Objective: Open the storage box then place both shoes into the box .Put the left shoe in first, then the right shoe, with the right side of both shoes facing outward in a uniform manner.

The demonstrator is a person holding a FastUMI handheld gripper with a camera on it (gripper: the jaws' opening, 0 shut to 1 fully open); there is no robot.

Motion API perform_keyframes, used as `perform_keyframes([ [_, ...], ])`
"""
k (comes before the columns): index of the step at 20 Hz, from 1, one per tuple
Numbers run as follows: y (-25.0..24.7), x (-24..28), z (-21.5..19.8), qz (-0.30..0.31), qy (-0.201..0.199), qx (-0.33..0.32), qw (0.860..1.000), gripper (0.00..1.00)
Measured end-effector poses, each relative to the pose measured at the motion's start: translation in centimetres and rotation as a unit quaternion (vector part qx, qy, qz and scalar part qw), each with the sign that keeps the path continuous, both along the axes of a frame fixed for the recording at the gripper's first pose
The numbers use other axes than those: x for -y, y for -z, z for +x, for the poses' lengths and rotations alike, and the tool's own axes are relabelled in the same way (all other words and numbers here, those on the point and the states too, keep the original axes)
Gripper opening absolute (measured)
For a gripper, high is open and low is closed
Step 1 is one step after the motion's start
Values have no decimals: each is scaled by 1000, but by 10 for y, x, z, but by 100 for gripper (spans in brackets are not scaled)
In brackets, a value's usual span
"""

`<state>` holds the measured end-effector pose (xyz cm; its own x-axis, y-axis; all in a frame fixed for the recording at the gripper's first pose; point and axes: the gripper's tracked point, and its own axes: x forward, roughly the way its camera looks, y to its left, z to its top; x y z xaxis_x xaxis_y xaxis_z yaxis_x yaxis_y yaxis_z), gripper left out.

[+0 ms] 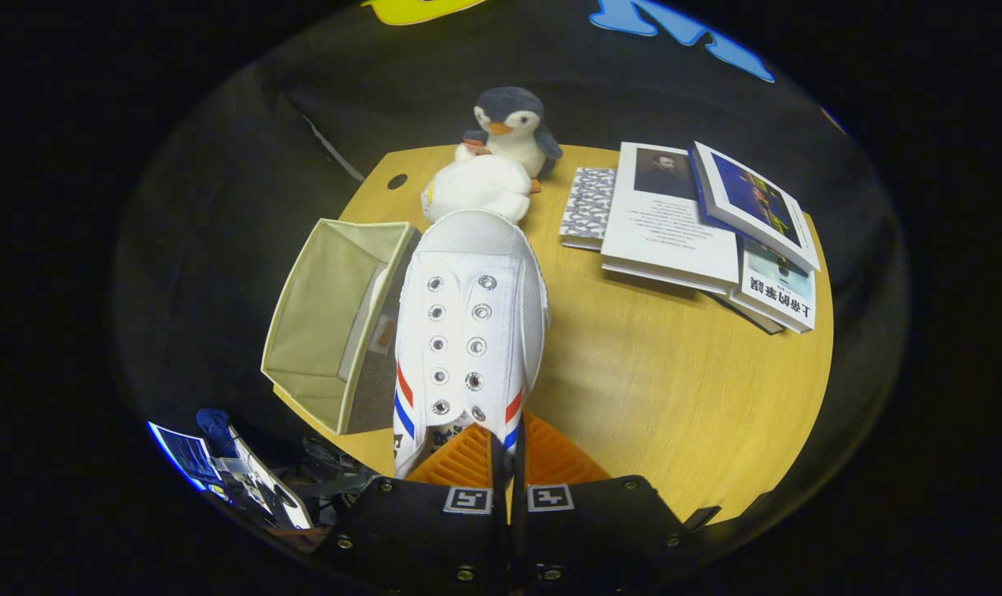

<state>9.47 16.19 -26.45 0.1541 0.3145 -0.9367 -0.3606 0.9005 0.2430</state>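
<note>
A white lace-less sneaker (468, 314) with red and blue side stripes hangs above the wooden table (667, 381), toe pointing away from me. My gripper (508, 443) is shut on the sneaker, its fingers pinching the right side wall of the shoe's opening near the heel. Left of the shoe stands the beige fabric storage box (327, 323), open, its mouth turned up and towards me. A pale object lies inside it against the right wall; I cannot tell if it is the other shoe.
Beyond the shoe's toe sit a white plush (476, 189) and a penguin plush (511, 124). A stack of books (700, 236) covers the far right of the table. A device with cables (244, 476) lies off the table's near left edge.
</note>
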Motion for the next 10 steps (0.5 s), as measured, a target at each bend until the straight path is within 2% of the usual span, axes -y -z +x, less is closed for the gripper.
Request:
perform_keyframes([
  [10,-26,-110,16,25,-82,16,996,2],
])
